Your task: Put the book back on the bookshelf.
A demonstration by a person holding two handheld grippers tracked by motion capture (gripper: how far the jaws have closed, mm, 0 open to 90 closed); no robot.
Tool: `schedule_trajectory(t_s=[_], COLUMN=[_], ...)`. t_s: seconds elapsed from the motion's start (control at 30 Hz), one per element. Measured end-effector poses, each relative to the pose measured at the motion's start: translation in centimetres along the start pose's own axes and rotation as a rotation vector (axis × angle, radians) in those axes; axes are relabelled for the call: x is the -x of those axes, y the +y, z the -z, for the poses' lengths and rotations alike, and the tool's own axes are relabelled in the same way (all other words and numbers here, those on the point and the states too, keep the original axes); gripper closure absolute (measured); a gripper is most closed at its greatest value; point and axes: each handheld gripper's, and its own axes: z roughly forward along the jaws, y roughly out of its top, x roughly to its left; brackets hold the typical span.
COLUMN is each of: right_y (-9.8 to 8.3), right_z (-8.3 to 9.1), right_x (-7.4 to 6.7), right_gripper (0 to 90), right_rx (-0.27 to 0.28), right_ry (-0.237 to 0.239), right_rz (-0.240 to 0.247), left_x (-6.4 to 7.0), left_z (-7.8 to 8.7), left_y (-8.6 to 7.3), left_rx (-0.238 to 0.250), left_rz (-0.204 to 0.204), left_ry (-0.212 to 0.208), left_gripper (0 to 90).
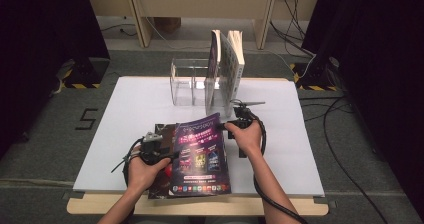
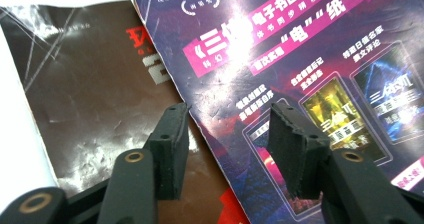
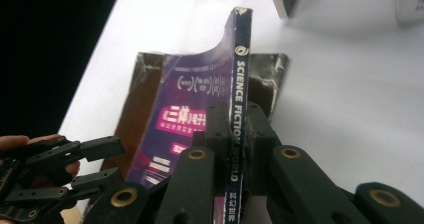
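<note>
A purple magazine (image 1: 202,154) lies tilted over a brown magazine (image 1: 165,131) on the white tabletop (image 1: 135,109), its right side raised. My right gripper (image 1: 225,125) is shut on its upper right edge. In the right gripper view the jaws (image 3: 235,114) pinch the blue spine (image 3: 241,84), which stands on edge above the brown magazine (image 3: 265,79). At the purple magazine's left edge my left gripper (image 1: 172,155) is open. Its jaws (image 2: 227,116) hover over that edge, one above the brown cover (image 2: 90,84) and one above the purple cover (image 2: 310,44), pressing nothing. The left gripper (image 3: 107,159) also appears open in the right gripper view.
A clear acrylic rack (image 1: 182,81) stands at the back of the table with two books (image 1: 227,69) upright in its right part. The table's wooden front edge (image 1: 200,206) lies just below the magazines. Cables run across the floor at the right.
</note>
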Motion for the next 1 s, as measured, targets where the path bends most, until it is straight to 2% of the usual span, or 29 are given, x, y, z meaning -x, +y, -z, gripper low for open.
schedule_trajectory(t_s=[0.43,0.6,0.63,1.0], right_y=[0.1,0.1,0.2,0.4], right_z=[2.2,3.0,3.4,4.6], right_x=[-1.7,-2.7,-3.2,-4.6], right_gripper=[84.4,84.4,84.4,84.4], right_rx=[0.081,0.112,0.133,0.199], right_ry=[-0.012,-0.036,-0.043,-0.052], right_rz=[0.055,0.095,0.114,0.159], left_x=[-0.3,-0.4,-0.4,-0.5], left_z=[0.6,0.7,0.7,0.7], left_y=[0.2,0.2,0.2,0.2], left_rx=[0.019,0.019,0.020,0.025], left_rz=[0.009,0.009,0.011,0.008], left_ry=[0.011,0.012,0.012,0.015], left_gripper=[46.5,46.4,46.3,46.1])
